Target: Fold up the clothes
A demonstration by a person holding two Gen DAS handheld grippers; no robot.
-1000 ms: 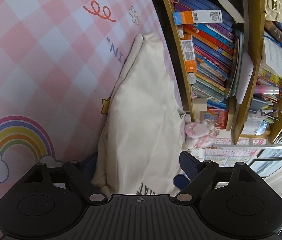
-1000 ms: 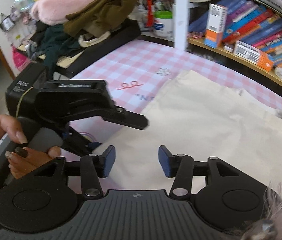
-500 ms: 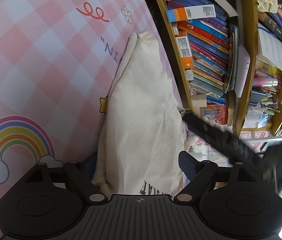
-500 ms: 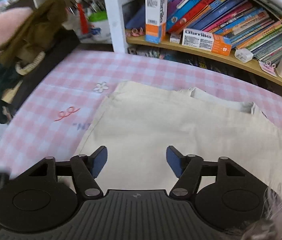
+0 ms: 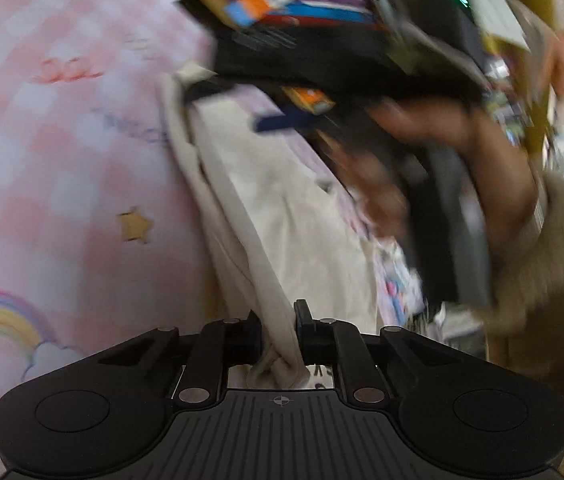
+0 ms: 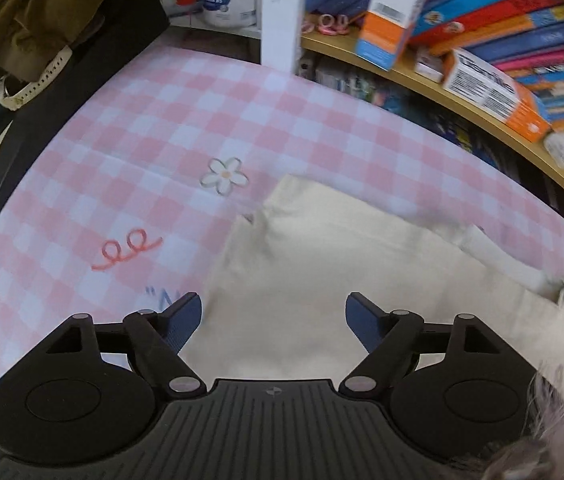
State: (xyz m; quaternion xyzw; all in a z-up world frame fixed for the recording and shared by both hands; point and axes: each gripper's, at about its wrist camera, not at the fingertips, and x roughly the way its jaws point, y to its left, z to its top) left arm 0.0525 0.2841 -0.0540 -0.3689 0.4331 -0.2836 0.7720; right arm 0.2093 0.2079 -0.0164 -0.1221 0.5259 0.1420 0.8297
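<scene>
Cream garment (image 6: 322, 280) lies on pink checked cloth (image 6: 161, 160) by bookshelves (image 6: 502, 60); closing left tool (image 5: 277, 330) pinches it, right tool (image 6: 273, 316) widening, empty.

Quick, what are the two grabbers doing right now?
Left gripper: closing on a bunched edge of the cream cloth.
Right gripper: opening, empty, above the cloth.

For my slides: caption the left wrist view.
Left gripper closing on a bunched edge of the cream garment, over the pink checked cloth.
</scene>
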